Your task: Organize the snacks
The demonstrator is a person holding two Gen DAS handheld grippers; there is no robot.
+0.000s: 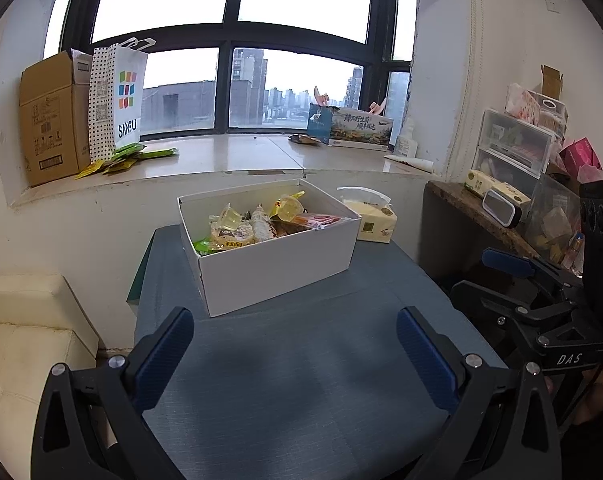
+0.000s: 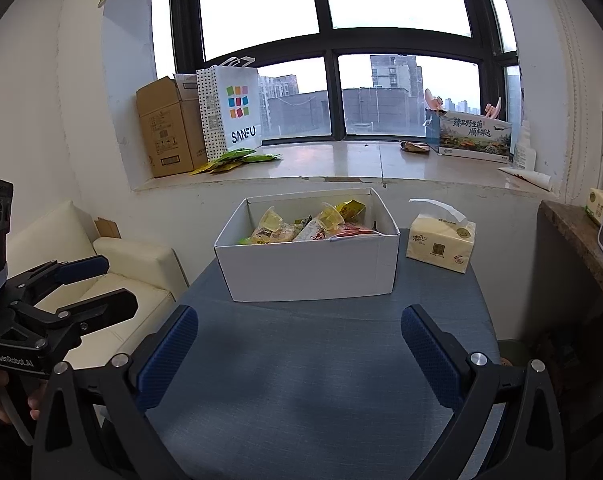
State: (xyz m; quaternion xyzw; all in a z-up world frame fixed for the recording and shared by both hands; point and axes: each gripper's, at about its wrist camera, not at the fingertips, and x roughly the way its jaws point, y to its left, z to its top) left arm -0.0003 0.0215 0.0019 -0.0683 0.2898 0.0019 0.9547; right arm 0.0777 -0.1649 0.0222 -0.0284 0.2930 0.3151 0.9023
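Observation:
A white cardboard box [image 1: 277, 268] [image 2: 313, 268] stands on the blue-grey table [image 1: 301, 380] [image 2: 309, 380]. It holds several snacks [image 1: 261, 220] [image 2: 309, 226]: jelly cups, wrapped bars and packets. My left gripper [image 1: 295, 328] is open and empty, held above the table in front of the box. My right gripper [image 2: 299, 328] is open and empty, also in front of the box. Each gripper shows in the other's view, the right one [image 1: 497, 276] and the left one [image 2: 113, 284], both with fingers apart.
A yellow tissue pack [image 1: 375, 220] [image 2: 441, 242] lies right of the box. The windowsill [image 1: 241, 152] carries a brown carton, a SANFU bag [image 2: 237, 112], green packets [image 2: 241, 160] and a tissue box [image 2: 473, 136]. A cream sofa [image 2: 113, 264] stands left, a cluttered shelf [image 1: 517, 184] right.

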